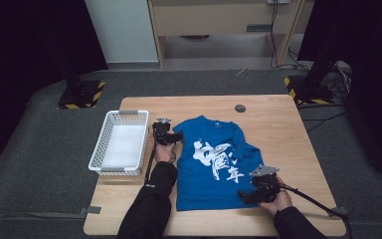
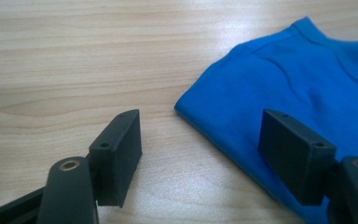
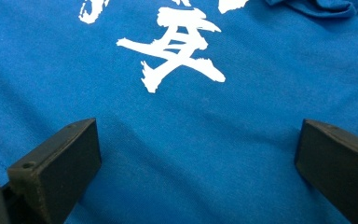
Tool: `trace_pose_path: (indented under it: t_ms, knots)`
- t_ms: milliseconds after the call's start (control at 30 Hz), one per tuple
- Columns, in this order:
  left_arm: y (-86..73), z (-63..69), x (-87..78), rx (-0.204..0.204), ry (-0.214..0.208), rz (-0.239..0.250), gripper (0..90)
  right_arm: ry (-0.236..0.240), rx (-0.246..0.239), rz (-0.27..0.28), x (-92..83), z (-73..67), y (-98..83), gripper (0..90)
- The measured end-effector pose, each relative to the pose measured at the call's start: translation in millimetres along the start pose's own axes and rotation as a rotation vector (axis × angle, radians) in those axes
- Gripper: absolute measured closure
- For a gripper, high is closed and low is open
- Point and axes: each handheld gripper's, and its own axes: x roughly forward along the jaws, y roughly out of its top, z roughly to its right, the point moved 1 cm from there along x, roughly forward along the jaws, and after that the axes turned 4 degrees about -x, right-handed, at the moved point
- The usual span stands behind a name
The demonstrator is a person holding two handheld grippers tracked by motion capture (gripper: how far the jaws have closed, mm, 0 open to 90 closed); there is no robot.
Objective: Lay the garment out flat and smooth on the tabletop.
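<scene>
A: Blue T-shirt [image 1: 214, 164] lies flat, print side up, on the wooden surface [image 1: 283, 129], collar toward the far edge. One sleeve [image 1: 246, 149] on the person's right looks rumpled and folded in over the body. White basket [image 1: 120, 142] sits just left of it, apart from the cloth.

B: Handling?

A: Soft, light, limp, I'd judge. No stiffness to speak of; it will sag and drape from whatever point is lifted. Cotton-like knit, so not slippery against the pads, not fragile either. The risk I see is pinching only the top layer and having front and back slide apart.

B: Claws?

A: Left claw [image 2: 200, 154] is at the shoulder corner, low over the wood. Jaws apart, one over bare surface, the other over the blue edge [image 2: 214, 135]; fabric hem runs between them, nothing pressed yet. Right claw [image 3: 198, 163] sits at the hem corner nearest the person, jaws wide apart over the cloth below the white character [image 3: 177, 46], gripping nothing.

B: Where to take it?

A: Seamed edges. Shoulder seam for the left, bottom hem for the right: doubled fabric, thicker bite, both layers caught. Slide one jaw under the edge first.
</scene>
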Motion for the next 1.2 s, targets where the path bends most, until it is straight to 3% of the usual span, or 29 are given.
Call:
trace_pose_path:
  t_ms: [233,700,900,1033,1200]
  knots:
    - [0.1,7.9,1.9,0.085,0.030,-0.009,43.2,0.000,0.000,0.001,0.0,0.0,0.0,0.6]
    - [-0.9,21.1,3.5,0.081,-0.021,-0.001,85.5,0.003,-0.001,-0.003,0.0,0.2,0.3,0.6]
    - [0.7,17.5,1.1,0.038,-0.051,-0.009,86.9,0.004,-0.002,-0.004,0.0,0.3,0.4,0.6]
    - [9.0,22.5,-11.0,0.036,-0.099,0.034,87.1,0.006,-0.005,-0.004,0.1,0.6,0.5,0.6]
    - [23.2,41.9,-28.0,0.079,-0.160,0.084,87.2,0.007,-0.003,-0.005,0.0,0.5,0.6,0.6]
